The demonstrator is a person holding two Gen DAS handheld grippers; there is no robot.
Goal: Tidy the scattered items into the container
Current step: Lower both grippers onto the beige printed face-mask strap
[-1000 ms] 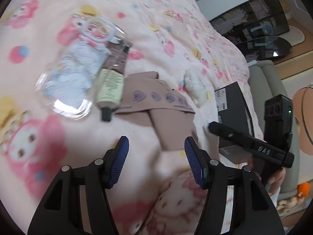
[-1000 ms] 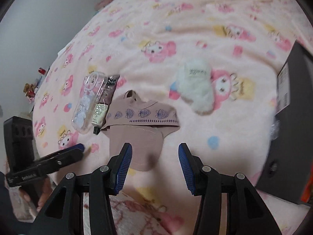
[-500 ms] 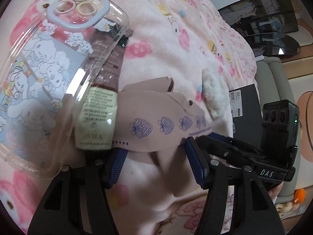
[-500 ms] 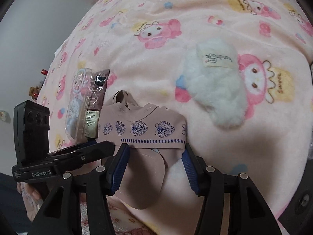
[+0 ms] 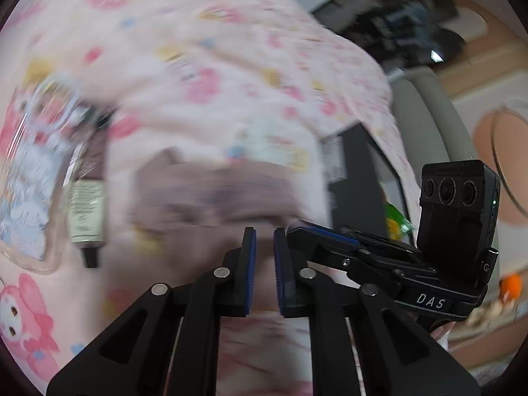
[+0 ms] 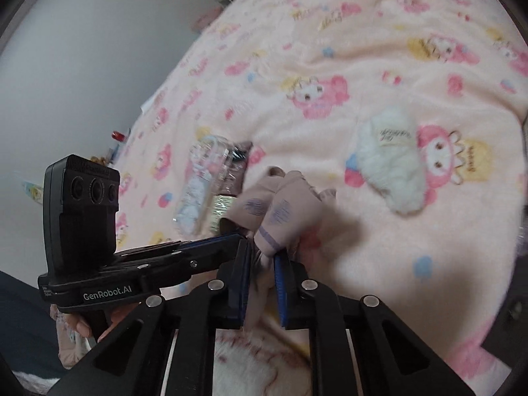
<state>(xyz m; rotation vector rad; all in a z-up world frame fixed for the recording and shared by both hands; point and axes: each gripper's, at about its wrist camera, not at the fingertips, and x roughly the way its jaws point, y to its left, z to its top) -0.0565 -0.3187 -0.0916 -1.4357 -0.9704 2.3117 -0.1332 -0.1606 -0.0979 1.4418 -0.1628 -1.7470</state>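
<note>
Soft, light beige cloth with purple shell prints (image 6: pixel 280 211) bunches limply; the right gripper (image 6: pixel 262 264), jaws closing, pinches its near edge, and the left gripper (image 5: pixel 262 257) pinches it too.

A pink cartoon-print blanket (image 6: pixel 379 66) fills most of both views. A grey wall (image 6: pixel 82 49) occupies the right-wrist view's upper left; a grey chair (image 5: pixel 425 125) stands at the left-wrist view's right.

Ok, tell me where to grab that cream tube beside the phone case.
Grip the tube across its pale flat body, just above the black cap, coming from above. It lies flat on the blanket against the phone case, so only its top and right edge look free.
</note>
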